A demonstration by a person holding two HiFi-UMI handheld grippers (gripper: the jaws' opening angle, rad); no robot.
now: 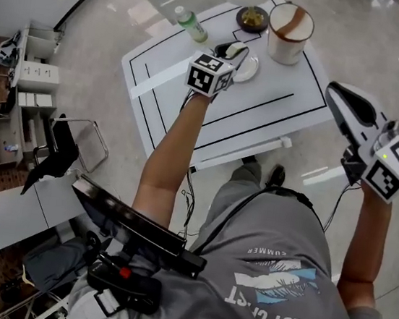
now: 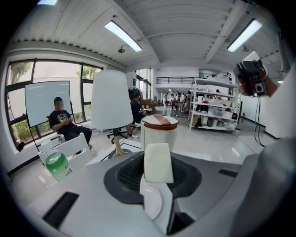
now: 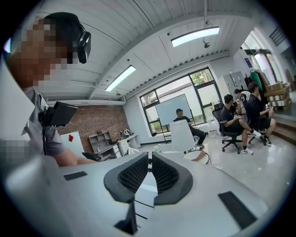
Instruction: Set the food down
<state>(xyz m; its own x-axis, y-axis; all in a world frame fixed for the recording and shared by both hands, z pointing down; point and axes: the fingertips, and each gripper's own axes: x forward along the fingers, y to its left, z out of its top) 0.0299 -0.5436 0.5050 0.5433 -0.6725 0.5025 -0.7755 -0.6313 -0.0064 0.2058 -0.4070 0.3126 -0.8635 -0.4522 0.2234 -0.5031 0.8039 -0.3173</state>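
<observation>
The pale block of food sits on a small white plate, pinched at its rim by the left gripper over the white table, near a tall lidded tub. The set-down seems under way; next, seat the plate flat, then release. The left forearm reaches forward, tool tipped down. The right gripper, jaws together on nothing, hangs off the table's side

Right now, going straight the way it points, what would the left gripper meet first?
Probably the small white plate just below the food it holds; beyond that, the lidded container dead ahead. Depth is unclear.
</observation>
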